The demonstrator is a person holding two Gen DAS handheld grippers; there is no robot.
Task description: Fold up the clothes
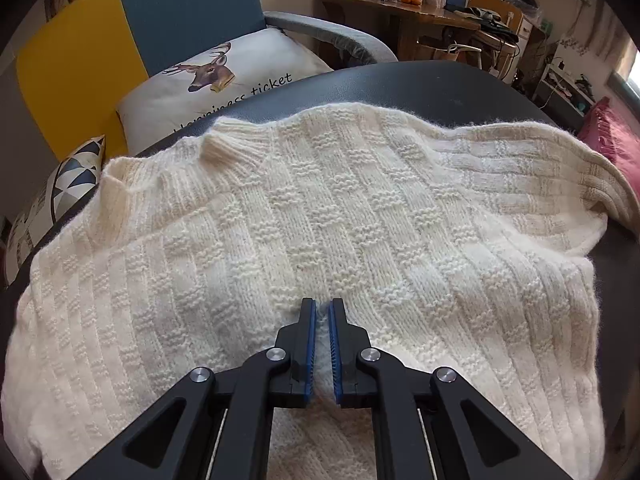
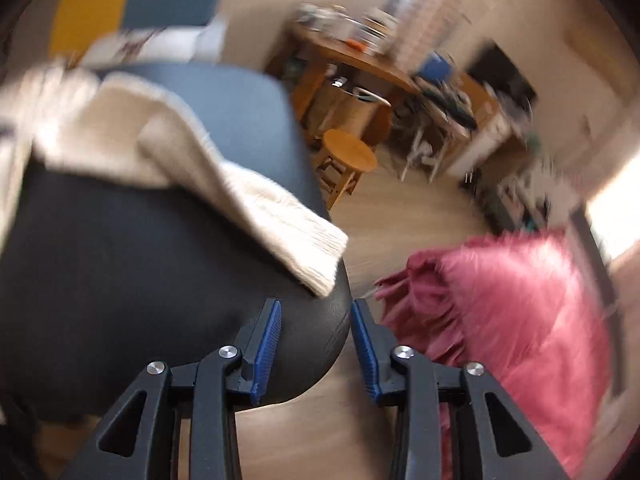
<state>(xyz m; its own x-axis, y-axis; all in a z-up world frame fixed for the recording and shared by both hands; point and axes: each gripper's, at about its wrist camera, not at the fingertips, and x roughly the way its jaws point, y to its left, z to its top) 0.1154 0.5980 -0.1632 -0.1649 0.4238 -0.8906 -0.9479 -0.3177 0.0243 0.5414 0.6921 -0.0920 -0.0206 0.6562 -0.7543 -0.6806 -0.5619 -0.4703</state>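
A cream knitted sweater (image 1: pixel 320 208) lies spread on a dark table (image 1: pixel 420 80), collar at the far left, one sleeve trailing off to the right. My left gripper (image 1: pixel 322 305) is shut on a pinch of the sweater's knit near its front edge. In the blurred right wrist view, the sweater's sleeve (image 2: pixel 256 200) lies across the table (image 2: pixel 120 260), its ribbed cuff (image 2: pixel 320 252) at the table's rounded corner. My right gripper (image 2: pixel 316 308) is open and empty, just below the cuff, over the table corner.
A yellow and blue sofa (image 1: pixel 120 40) with a deer cushion (image 1: pixel 216 76) stands behind the table. A pink cushion (image 2: pixel 520 320) lies to the right. A wooden stool (image 2: pixel 348 152) and a cluttered wooden desk (image 1: pixel 400 12) stand further back on the wood floor.
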